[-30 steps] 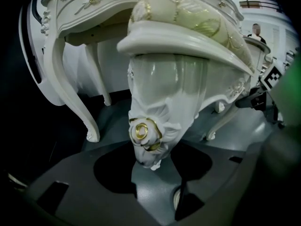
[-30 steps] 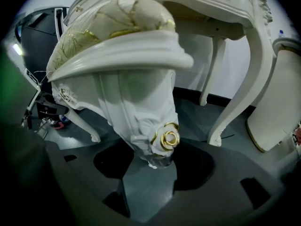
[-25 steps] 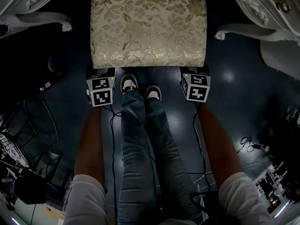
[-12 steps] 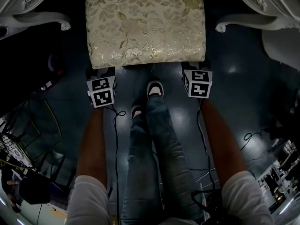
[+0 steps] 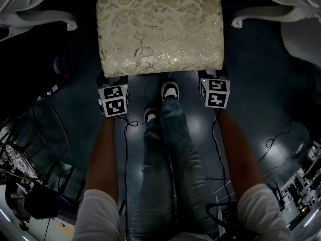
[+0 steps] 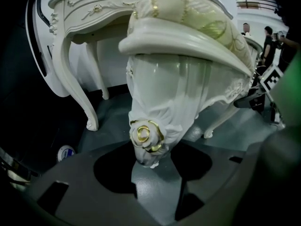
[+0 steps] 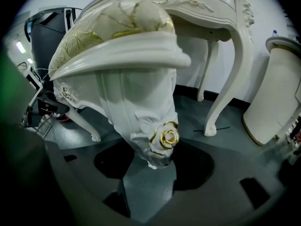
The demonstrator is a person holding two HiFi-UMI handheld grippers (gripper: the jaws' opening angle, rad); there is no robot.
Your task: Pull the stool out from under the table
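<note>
Head view: one stool [image 5: 159, 31] stands on the floor [image 5: 251, 89] between two worktop legs [image 5: 47, 19], with two shoes [image 5: 170, 90] just behind it. Two tools: left tool [image 6: 148, 166] pinches one stool leg [image 6: 160, 102], right tool [image 7: 150, 166] pinches a second stool leg [image 7: 141, 102].

Legs and tool tips hidden from above

In the head view the stool [image 5: 160, 31] hides its own legs and the tips of the left tool [image 5: 113, 81] and right tool [image 5: 213, 76]; the top edge crops the counter [image 5: 45, 18] to curved legs.

Dim head view; fisheye-warped, dark-vignetted edges
</note>
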